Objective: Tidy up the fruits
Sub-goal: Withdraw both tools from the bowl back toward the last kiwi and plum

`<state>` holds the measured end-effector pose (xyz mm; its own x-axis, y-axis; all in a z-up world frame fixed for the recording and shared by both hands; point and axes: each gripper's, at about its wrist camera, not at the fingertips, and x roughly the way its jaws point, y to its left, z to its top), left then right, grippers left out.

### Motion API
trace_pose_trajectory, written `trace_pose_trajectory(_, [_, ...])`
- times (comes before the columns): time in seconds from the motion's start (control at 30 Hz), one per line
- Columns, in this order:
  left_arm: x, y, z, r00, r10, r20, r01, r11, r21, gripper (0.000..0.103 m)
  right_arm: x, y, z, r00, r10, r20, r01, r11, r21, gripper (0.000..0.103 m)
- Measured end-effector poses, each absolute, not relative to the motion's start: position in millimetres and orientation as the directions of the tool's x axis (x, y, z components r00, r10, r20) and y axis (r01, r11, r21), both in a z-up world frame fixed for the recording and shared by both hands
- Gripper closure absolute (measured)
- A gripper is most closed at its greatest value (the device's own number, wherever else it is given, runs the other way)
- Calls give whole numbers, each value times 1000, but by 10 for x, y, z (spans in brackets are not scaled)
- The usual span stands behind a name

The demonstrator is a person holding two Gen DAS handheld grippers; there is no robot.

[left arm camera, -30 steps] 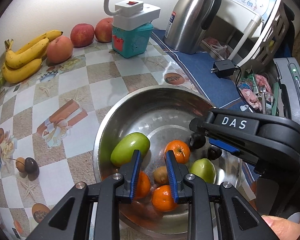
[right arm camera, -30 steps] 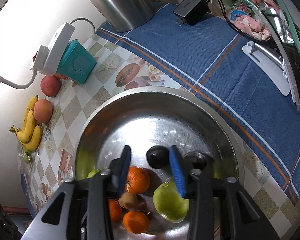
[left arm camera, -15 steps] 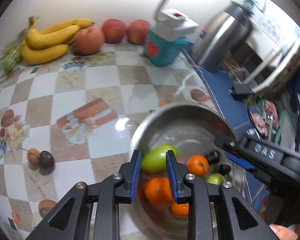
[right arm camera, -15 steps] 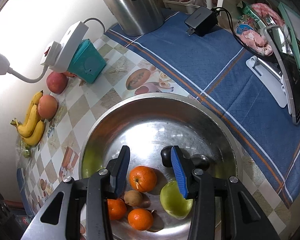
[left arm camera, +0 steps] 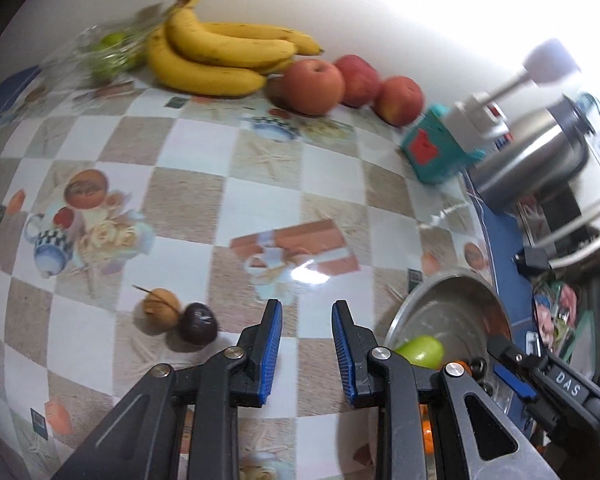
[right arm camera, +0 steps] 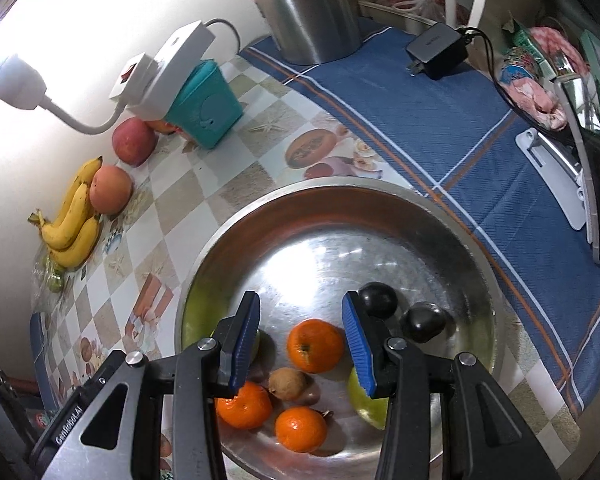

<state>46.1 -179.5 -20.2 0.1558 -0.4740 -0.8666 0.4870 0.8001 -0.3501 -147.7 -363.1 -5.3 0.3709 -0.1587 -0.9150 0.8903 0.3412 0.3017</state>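
Note:
My left gripper (left arm camera: 306, 344) hangs over the checkered tablecloth, jaws nearly together and nothing between them. Just to its left lie a small brown fruit (left arm camera: 161, 306) and a dark purple fruit (left arm camera: 198, 323), touching each other. The steel bowl (left arm camera: 432, 292) is at the lower right. My right gripper (right arm camera: 300, 340) hovers open above the steel bowl (right arm camera: 340, 188), holding nothing. Below it lie an orange (right arm camera: 315, 345), two more oranges, a brown fruit (right arm camera: 288, 384), a green fruit (right arm camera: 364, 400) and two dark fruits (right arm camera: 424, 324).
Bananas (left arm camera: 220, 60) and three apples (left arm camera: 314, 80) line the far wall, with bagged green fruit (left arm camera: 108, 52) beside them. A teal box (left arm camera: 436, 152) under a power strip, a steel thermos (left arm camera: 532, 164) and a charger (right arm camera: 438, 50) on blue cloth stand to the right.
My left gripper has swung left, off the bowl and out over the tablecloth, rolling as it went; the two small fruits are now close by. The right gripper has drifted only slightly over the bowl.

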Motion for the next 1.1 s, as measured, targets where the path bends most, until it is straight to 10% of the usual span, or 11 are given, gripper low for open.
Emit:
trace_pose_trajectory(0.13, [516, -1711, -217, 168, -460, -872, 454, 821, -345, 61, -1456, -3630, -60, 363, -154, -919, 889, 351, 292, 56])
trace_pose_trajectory(0.2, [534, -1690, -230, 181, -439, -880, 442, 836, -326, 26, -1428, -3627, -73, 354, -144, -924, 887, 364, 283, 36])
trace_pose_trajectory(0.8, [565, -1633, -257, 213, -379, -901, 414, 870, -268, 0, -1372, -3608, -125, 331, -136, -934, 886, 385, 258, 25])
trace_pose_trajectory(0.9, [570, -1625, -266, 231, -350, -908, 407, 882, -237, 0, -1377, -3609, -136, 327, -141, -934, 889, 382, 253, 2])
trace_pose_trajectory(1.1, [604, -1572, -285, 250, -315, -916, 388, 899, -203, 0, -1381, -3606, -128, 334, -148, -931, 887, 384, 257, 2])
